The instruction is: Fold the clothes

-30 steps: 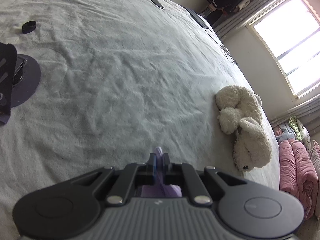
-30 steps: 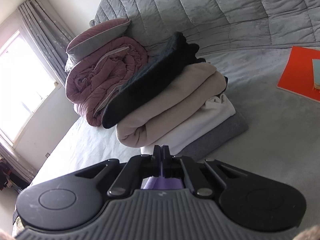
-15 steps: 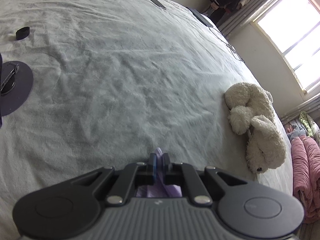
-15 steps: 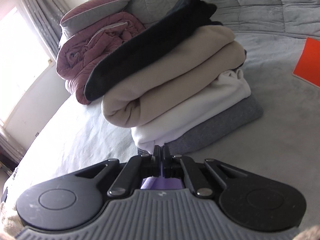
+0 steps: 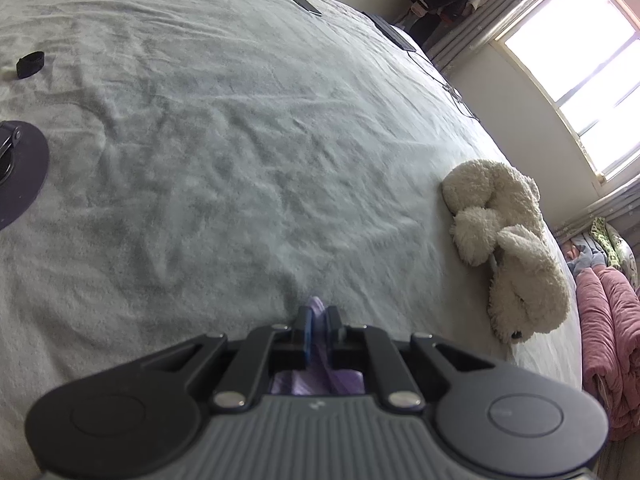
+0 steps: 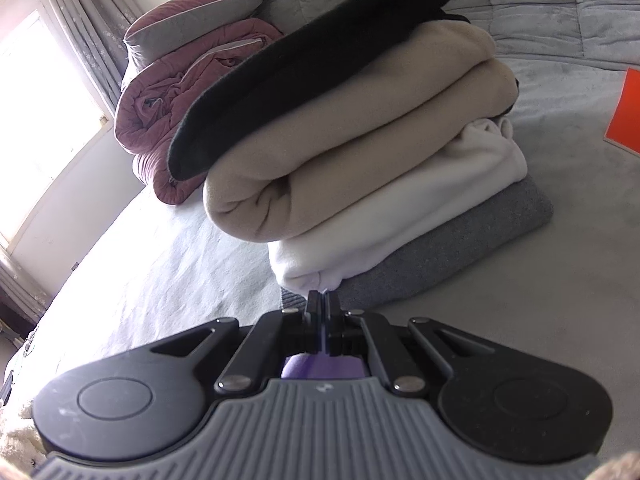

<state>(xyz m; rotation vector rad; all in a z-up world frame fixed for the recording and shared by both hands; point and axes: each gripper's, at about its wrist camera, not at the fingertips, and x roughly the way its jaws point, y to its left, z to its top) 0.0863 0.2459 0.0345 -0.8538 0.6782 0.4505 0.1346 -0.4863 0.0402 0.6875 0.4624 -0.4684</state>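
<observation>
Right wrist: folded stack (image 6: 360, 152) nearer now.

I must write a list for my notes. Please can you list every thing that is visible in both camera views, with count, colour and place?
purple cloth: 1, purple, pinched in both grippers
folded clothes: 4 in a stack, black, beige, white, grey from the top, on the bed ahead of the right gripper
quilt: 1, pink, rolled, near the window
pillow: 1, pink and grey, on the quilt
soft toy: 1, cream, bed's right edge
orange sheet: 1, bed's right side
bed cover: 1, grey
black ring: 1, far left
left gripper: shut on purple cloth
right gripper: shut on purple cloth
</observation>
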